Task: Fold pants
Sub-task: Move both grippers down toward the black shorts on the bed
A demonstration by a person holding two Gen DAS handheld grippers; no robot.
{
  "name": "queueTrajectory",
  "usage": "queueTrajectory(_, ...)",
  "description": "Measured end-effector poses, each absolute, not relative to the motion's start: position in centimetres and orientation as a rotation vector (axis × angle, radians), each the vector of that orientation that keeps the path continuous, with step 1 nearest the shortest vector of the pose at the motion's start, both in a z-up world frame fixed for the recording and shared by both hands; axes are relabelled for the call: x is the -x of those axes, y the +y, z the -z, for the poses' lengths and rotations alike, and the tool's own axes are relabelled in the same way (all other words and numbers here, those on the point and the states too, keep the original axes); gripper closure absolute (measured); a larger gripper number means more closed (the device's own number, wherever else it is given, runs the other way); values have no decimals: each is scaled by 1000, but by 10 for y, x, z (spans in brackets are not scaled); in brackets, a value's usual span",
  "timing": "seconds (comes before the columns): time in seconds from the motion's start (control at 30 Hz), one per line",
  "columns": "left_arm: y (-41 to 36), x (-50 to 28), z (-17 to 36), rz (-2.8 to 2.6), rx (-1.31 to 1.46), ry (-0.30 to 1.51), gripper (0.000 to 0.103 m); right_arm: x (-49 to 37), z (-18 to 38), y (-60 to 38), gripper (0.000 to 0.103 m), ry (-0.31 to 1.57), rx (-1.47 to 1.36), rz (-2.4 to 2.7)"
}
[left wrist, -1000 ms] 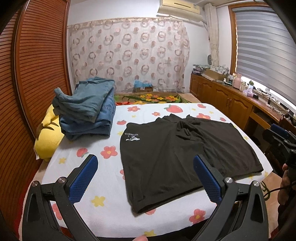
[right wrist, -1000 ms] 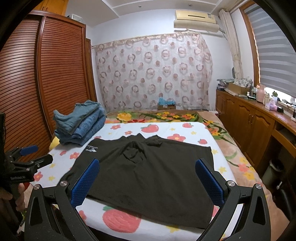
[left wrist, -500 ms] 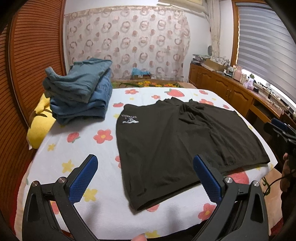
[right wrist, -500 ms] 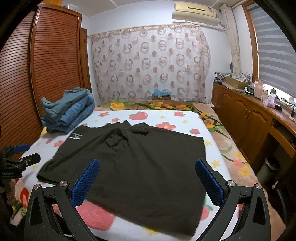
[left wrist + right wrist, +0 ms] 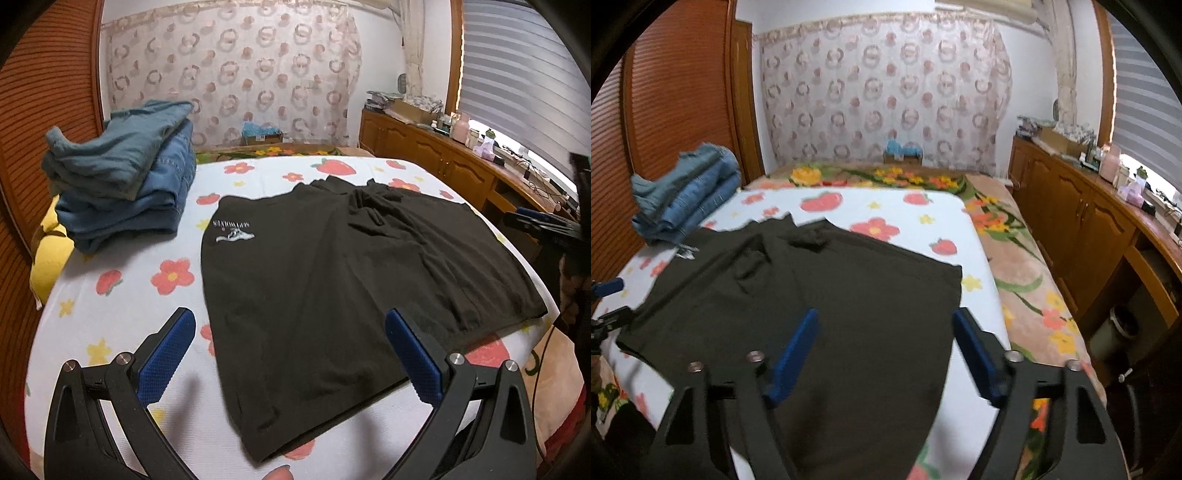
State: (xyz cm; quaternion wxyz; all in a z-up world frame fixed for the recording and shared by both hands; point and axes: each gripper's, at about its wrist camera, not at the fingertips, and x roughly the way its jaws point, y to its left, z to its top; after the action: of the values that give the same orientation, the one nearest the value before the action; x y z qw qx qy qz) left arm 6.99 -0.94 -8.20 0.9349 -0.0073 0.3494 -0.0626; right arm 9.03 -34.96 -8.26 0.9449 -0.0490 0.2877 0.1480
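Black pants (image 5: 812, 306) lie under the closing, empty right hand-held gripper (image 5: 886, 350); left hand-held gripper (image 5: 290, 350) released. Risk: pinching both layers.

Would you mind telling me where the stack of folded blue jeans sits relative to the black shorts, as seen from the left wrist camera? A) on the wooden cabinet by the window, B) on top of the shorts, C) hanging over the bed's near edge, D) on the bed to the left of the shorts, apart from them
D: the stack of folded blue jeans rests on the flowered sheet left of the black shorts, with bare sheet between them.
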Motion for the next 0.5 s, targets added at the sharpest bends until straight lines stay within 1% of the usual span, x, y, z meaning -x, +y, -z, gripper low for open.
queueTrajectory(0.07, -8, -69, 86, 129, 19, 723, 0, -99, 85, -348, 40, 619, 114, -291)
queueTrajectory(0.13, -6, -68, 89, 126, 19, 730, 0, -101, 88, -349, 44, 651, 121, -279)
queueTrajectory(0.3, 0, -60, 98, 141, 14, 758, 1, -101, 83, -345, 44, 702, 125, -258)
queueTrajectory(0.37, 5, -56, 102, 150, 25, 771, 4, -95, 77, -340, 44, 706, 128, -264)
queueTrajectory(0.43, 10, -51, 105, 155, 34, 783, 15, -90, 74, -336, 44, 711, 139, -260)
queueTrajectory(0.5, 13, -47, 108, 159, 41, 795, 20, -93, 79, -338, 45, 731, 140, -262)
